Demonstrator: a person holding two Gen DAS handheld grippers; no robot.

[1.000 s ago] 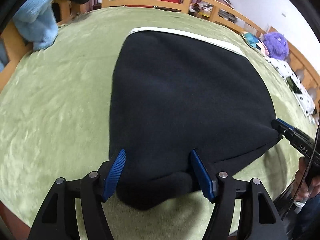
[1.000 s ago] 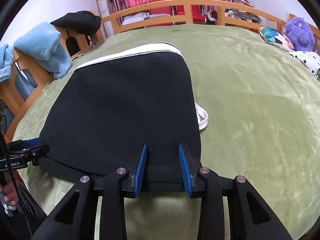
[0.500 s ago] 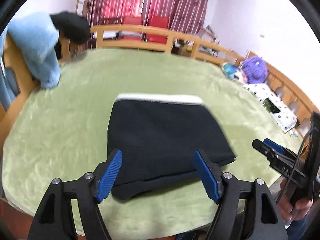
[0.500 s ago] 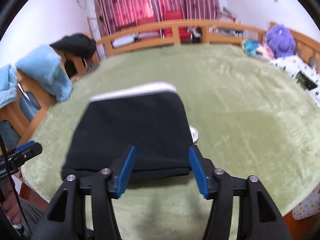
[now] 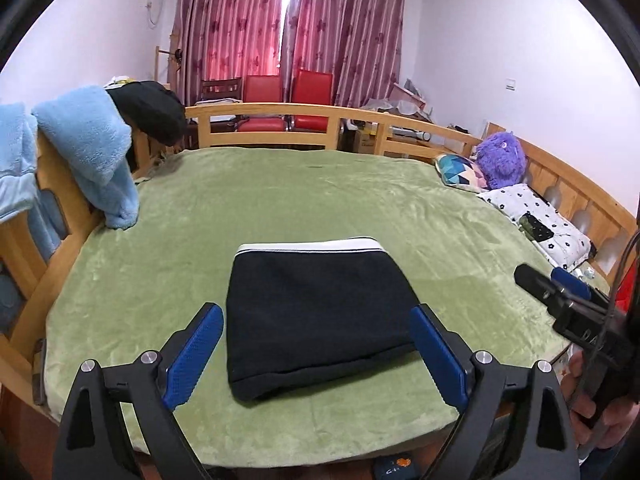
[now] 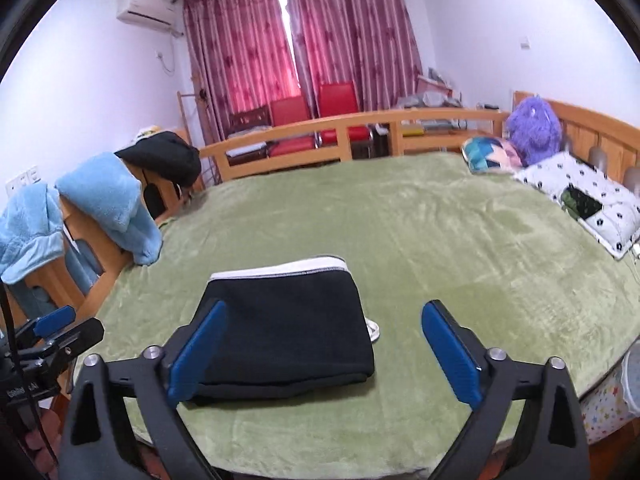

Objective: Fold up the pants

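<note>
The black pants (image 5: 316, 312) lie folded into a compact rectangle on the green blanket (image 5: 280, 208), white waistband at the far edge. They also show in the right wrist view (image 6: 288, 332), with a white drawstring end (image 6: 374, 330) sticking out at the right side. My left gripper (image 5: 316, 356) is open and empty, held back above the bed's near edge. My right gripper (image 6: 324, 352) is open and empty, also pulled back from the pants. Each gripper shows at the side of the other's view.
A wooden rail (image 5: 304, 120) runs around the bed. Light blue fleece (image 5: 92, 152) and a black garment (image 5: 150, 114) hang on the left rail. A purple plush toy (image 5: 502, 158), pillows (image 5: 536, 220) and a dark object lie at the right. Red chairs stand behind.
Both grippers opened, let go of the pants' near edge and drew back and up from the bed. The folded pants stayed flat on the blanket.
</note>
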